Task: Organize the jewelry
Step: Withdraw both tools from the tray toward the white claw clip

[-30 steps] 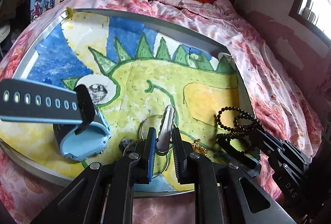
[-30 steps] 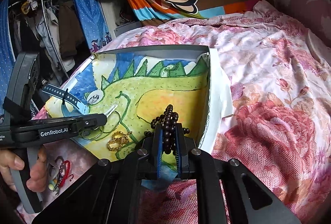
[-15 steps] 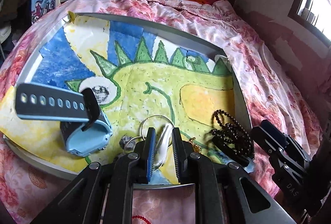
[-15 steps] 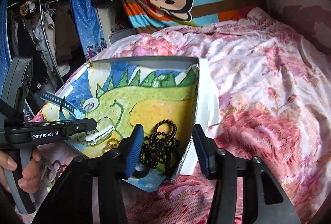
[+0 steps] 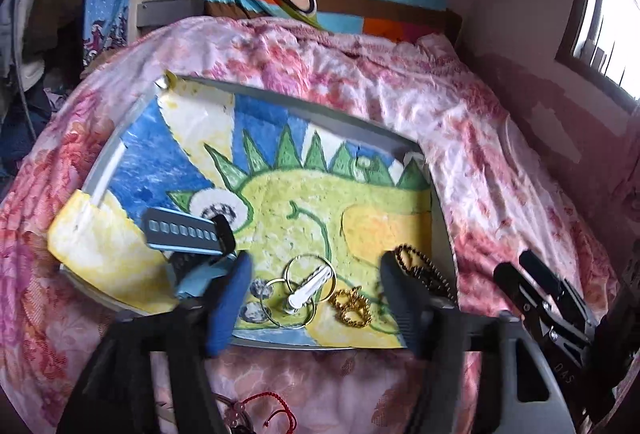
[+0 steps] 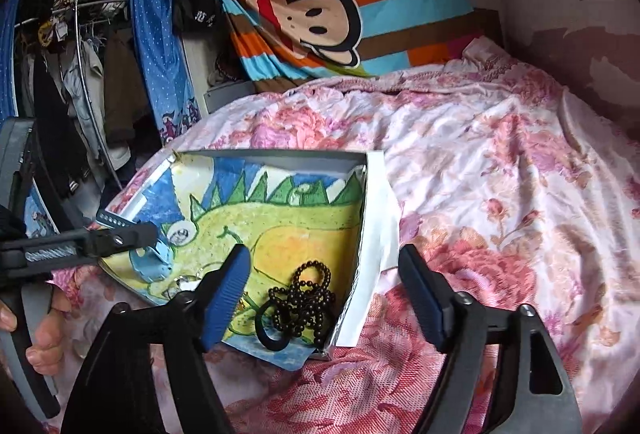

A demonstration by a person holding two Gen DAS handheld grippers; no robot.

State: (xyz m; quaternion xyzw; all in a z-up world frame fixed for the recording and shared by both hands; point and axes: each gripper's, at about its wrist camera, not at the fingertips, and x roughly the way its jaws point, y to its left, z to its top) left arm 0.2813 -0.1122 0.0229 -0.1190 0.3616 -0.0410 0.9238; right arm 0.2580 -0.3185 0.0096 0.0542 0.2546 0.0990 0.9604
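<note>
A shallow grey tray (image 5: 304, 101) lined with a dinosaur drawing lies on the bed. In it are a blue watch (image 5: 188, 234), silver rings (image 5: 294, 318) under a white hair clip (image 5: 310, 288), a gold piece (image 5: 352, 308) and a dark bead string (image 5: 424, 270). My left gripper (image 5: 316, 266) hangs above the clip with its jaws opening and nothing between the pads. My right gripper (image 6: 324, 262) hovers over the bead string (image 6: 304, 298) and a black hair tie (image 6: 268, 334), its jaws opening too, with nothing held.
The tray (image 6: 280, 153) sits on a pink floral bedspread (image 6: 500, 193). A red cord bracelet (image 5: 260, 410) lies on the spread just in front of the tray. A person's hand (image 6: 44, 342) holds the left gripper's handle. A clothes rack (image 6: 80, 73) stands at the left.
Both grippers went from shut to wide open. The left let go of the white clip, the right let go of the bead string. Both have pulled up and back from the tray.
</note>
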